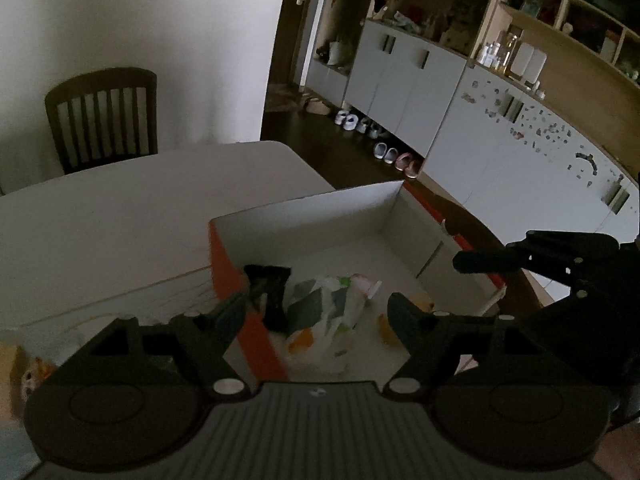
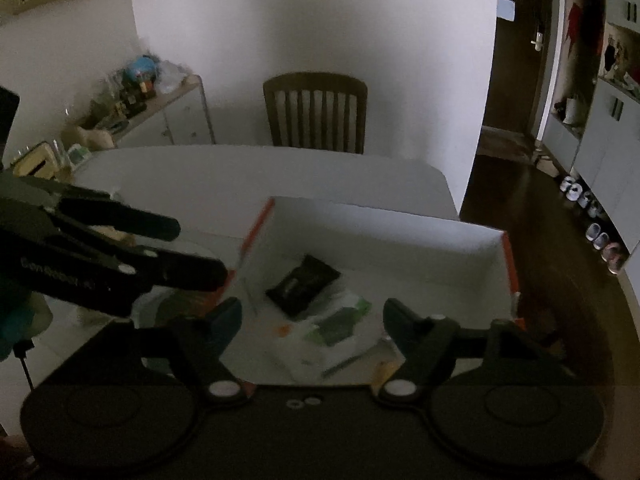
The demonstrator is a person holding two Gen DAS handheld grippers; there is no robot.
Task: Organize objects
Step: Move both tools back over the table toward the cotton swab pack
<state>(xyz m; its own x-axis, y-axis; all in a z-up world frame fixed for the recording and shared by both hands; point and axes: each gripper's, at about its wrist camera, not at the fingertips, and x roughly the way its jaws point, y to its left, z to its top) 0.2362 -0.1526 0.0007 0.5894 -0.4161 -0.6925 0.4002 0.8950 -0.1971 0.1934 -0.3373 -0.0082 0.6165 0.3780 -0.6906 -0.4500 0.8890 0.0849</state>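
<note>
A cardboard box [image 1: 304, 220], orange outside and white inside, stands open on the white table [image 1: 120, 216]. In it lie a black packet [image 1: 272, 296], a printed plastic bag [image 1: 328, 316] and small yellow pieces [image 1: 386, 326]. My left gripper [image 1: 320, 310] hovers open over the box's near left corner, with nothing between its fingers. In the right wrist view the same box [image 2: 380, 236] holds the black packet [image 2: 304, 284] and the bag [image 2: 332, 328]. My right gripper [image 2: 312, 312] is open above them, holding nothing. The left gripper [image 2: 196, 254] shows at the left, and the right gripper [image 1: 492, 250] at the box's right wall.
A wooden chair [image 2: 316, 116] stands at the table's far side. A low cabinet [image 2: 168, 120] with clutter is at the far left. The table's right edge drops to a dark floor with shoes [image 1: 384, 152] along grey cupboards [image 1: 404, 92]. Small packets [image 1: 28, 368] lie left of the box.
</note>
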